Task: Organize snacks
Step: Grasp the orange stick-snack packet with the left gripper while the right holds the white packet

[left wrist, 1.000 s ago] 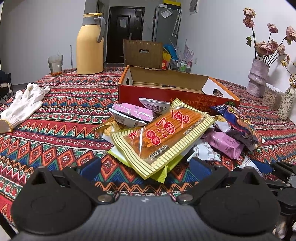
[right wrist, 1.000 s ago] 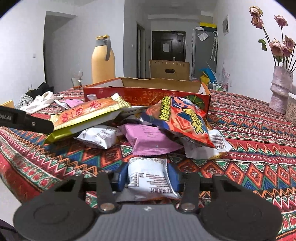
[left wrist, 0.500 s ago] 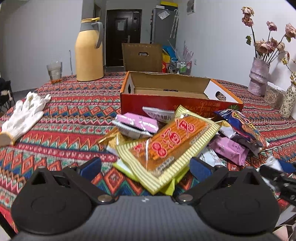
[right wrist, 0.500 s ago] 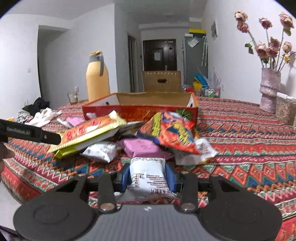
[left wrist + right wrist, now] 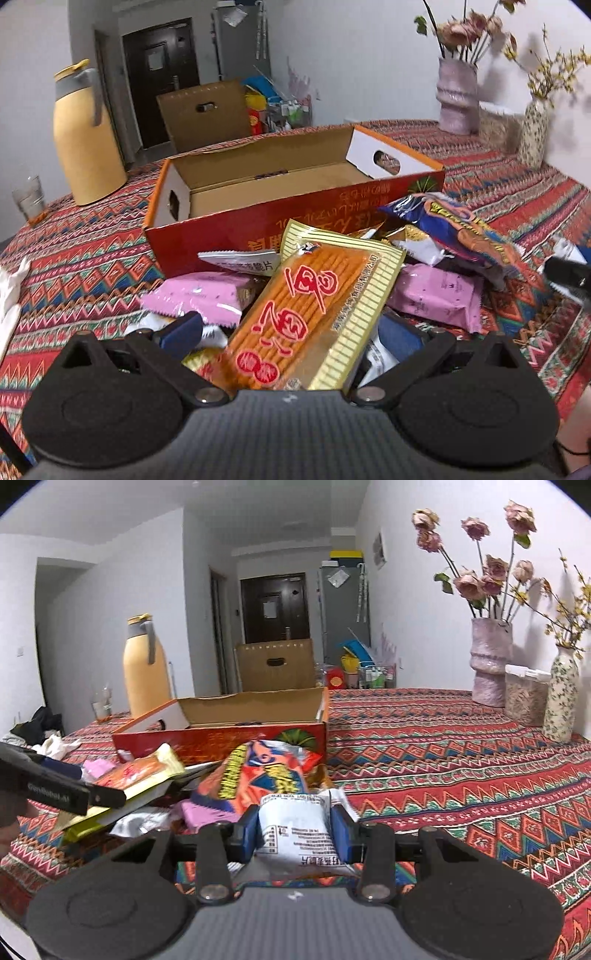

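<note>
A pile of snack packets lies in front of an open red cardboard box (image 5: 258, 221), which also shows in the right wrist view (image 5: 221, 734). My left gripper (image 5: 291, 332) is open, its fingers either side of a long yellow-and-orange biscuit-stick packet (image 5: 314, 310) on top of the pile. My right gripper (image 5: 295, 830) is shut on a small white snack packet (image 5: 293, 834), held above the table in front of a blue-and-orange chip bag (image 5: 258, 775). Pink packets (image 5: 436, 295) and the chip bag (image 5: 458, 229) lie beside the yellow packet.
A yellow thermos (image 5: 85, 140) and a glass (image 5: 29, 199) stand at the back left. Vases with flowers (image 5: 489, 664) and a jar (image 5: 524, 694) stand at the right edge. White gloves (image 5: 11, 295) lie at the left. A patterned cloth (image 5: 461, 760) covers the table.
My left gripper has moved forward over the pile so the yellow packet now lies between its fingers. My right gripper has lifted the white packet off the table.
</note>
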`<state>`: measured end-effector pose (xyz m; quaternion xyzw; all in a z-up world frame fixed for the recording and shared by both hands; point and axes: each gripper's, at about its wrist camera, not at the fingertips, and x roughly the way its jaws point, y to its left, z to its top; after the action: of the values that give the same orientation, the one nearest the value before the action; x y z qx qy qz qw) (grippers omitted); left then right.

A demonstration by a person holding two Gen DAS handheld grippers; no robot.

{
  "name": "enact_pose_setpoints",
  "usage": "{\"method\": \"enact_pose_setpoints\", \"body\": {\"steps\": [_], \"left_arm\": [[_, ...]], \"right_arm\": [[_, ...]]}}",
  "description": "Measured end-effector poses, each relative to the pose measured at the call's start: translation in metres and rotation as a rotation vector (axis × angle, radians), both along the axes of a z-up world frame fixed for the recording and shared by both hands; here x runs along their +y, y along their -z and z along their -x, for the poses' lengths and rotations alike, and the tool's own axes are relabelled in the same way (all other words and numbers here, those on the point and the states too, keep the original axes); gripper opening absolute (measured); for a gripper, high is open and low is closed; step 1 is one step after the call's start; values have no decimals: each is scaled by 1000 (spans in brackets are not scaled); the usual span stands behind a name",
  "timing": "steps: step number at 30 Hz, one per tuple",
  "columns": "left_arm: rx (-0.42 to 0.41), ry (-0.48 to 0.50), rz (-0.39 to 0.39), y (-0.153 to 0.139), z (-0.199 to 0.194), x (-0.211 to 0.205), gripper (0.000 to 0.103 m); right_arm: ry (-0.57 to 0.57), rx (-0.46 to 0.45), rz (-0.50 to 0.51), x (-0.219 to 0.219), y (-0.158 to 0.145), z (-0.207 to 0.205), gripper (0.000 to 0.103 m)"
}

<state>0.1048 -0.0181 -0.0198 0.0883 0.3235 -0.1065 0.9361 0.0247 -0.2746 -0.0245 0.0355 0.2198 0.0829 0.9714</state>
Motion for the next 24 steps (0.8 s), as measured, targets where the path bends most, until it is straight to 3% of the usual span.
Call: {"method": "enact_pose_setpoints", "body": {"steps": [5, 7, 14, 19, 24], "left_arm": [[56, 30, 76, 3, -16, 9, 92], [88, 47, 134, 2, -19, 15, 75], [133, 34, 243, 2, -13, 31, 54], [103, 6, 258, -4, -4, 32, 38], [60, -14, 241, -10, 9, 27, 35]], "right_arm": [[7, 15, -8, -3, 5, -8, 40], [4, 21, -10, -3, 7, -10, 40], [-5, 30, -19, -2, 11, -13, 41], [-13, 25, -24, -1, 11, -12, 41], [-13, 8, -23, -1, 8, -6, 41]]}}
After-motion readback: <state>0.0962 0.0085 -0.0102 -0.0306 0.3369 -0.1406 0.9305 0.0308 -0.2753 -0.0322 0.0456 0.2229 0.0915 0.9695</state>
